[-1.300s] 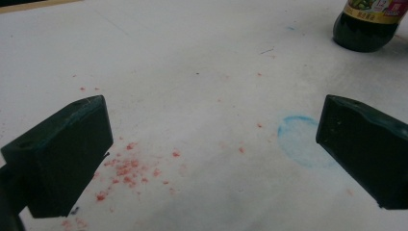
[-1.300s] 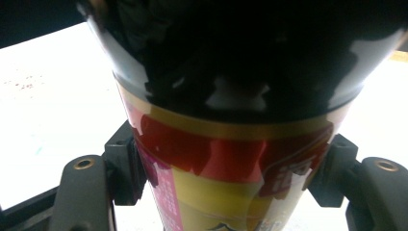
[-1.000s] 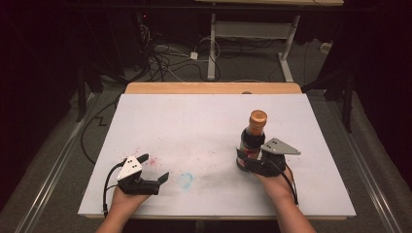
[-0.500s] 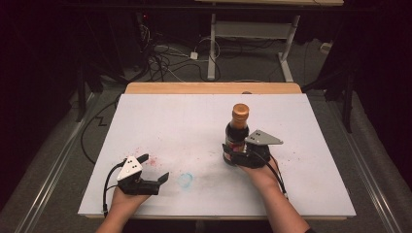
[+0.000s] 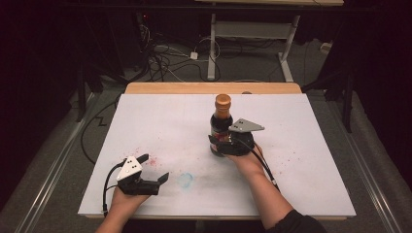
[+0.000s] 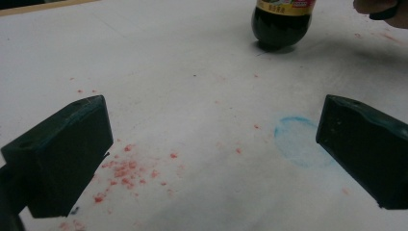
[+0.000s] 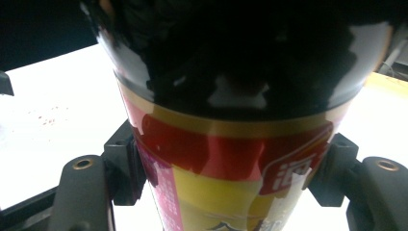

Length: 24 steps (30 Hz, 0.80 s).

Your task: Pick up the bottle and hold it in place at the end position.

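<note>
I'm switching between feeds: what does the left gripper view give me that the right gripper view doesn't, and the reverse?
Left gripper view alone: its open tool over a blue ring stain and red specks, plus the rounded base of the dark glass bottle meeting the board. Right gripper view alone: the bottle's red and yellow label up close, with the right tool clamped on both sides. Both share the bottle and the white board.

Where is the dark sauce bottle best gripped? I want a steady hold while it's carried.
Grip the bottle on its wide labelled body, coming in level from the person's side, as the right gripper does. It stands upright; the narrow neck and orange cap offer less surface.
</note>
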Each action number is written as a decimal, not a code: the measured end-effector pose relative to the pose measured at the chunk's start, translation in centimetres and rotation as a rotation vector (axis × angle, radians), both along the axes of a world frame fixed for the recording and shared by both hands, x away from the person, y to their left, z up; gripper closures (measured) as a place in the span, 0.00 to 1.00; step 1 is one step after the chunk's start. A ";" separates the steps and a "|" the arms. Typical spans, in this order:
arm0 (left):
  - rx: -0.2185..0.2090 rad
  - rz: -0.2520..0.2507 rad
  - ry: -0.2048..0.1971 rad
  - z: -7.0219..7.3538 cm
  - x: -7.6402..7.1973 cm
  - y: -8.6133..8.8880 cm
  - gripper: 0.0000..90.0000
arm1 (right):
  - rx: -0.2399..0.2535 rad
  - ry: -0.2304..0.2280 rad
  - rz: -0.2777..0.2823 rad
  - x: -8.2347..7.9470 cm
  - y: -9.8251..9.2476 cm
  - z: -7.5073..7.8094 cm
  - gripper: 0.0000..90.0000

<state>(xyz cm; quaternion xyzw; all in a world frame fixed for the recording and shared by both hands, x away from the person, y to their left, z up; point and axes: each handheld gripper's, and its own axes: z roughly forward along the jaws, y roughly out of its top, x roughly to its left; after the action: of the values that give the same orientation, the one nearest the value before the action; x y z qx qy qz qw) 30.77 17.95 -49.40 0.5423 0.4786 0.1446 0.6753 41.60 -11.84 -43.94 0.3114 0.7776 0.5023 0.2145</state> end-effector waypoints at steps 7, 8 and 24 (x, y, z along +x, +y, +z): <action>-0.001 0.000 -0.001 0.0 0.0 0.1 0.00 | -0.011 -0.004 0.025 1.1 1.0 -0.5 0.34; -0.001 0.000 0.000 0.0 0.0 0.1 0.00 | -0.018 -0.004 0.027 1.2 1.1 -0.7 0.34; -0.002 0.003 -0.005 0.0 0.0 0.0 0.00 | -0.015 0.000 0.056 1.5 0.9 -1.2 0.33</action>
<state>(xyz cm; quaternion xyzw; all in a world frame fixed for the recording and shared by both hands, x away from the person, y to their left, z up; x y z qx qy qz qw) 30.76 17.99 -49.42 0.5406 0.4779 0.1466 0.6767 43.05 -10.96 -45.12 0.2879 0.7898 0.5021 0.2028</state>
